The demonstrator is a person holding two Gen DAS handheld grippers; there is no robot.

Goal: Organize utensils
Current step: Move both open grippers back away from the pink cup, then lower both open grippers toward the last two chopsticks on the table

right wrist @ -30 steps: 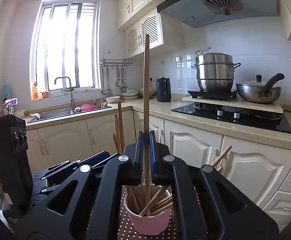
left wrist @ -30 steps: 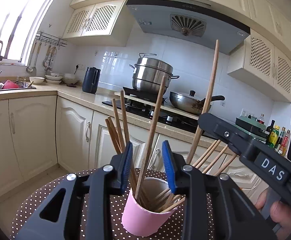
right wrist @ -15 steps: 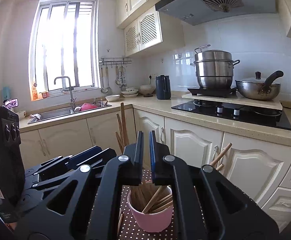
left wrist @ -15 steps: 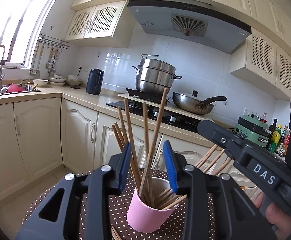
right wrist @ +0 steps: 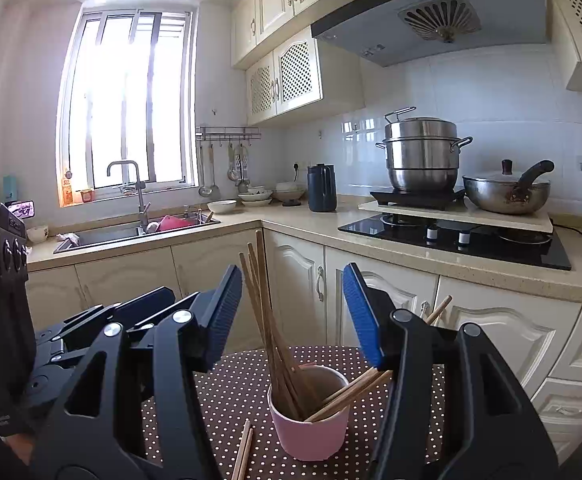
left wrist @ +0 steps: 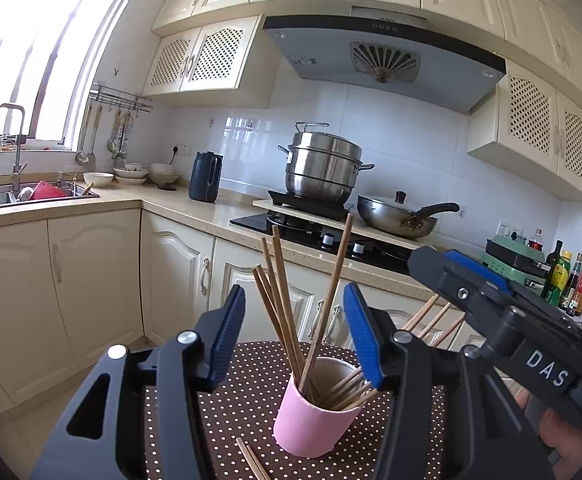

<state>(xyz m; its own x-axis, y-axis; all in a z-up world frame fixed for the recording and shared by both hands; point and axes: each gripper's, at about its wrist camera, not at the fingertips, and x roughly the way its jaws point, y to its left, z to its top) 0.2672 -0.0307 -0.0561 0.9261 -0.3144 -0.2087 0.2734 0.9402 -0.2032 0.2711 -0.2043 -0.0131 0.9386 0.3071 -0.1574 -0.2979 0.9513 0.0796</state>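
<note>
Both my grippers, left (left wrist: pixel 294 334) and right (right wrist: pixel 292 316), gape empty over the cup (left wrist: pixel 315 420); next, probably grab the loose chopsticks (right wrist: pixel 243 454) at 7 o'clock.

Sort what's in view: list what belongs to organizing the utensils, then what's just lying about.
Job:
pink cup
chopsticks in the cup
two loose chopsticks on the dotted table
left tongs, open
right tongs, open

Lying about:
steamer pot
wok
kettle
bowls
sink
bottles
</note>
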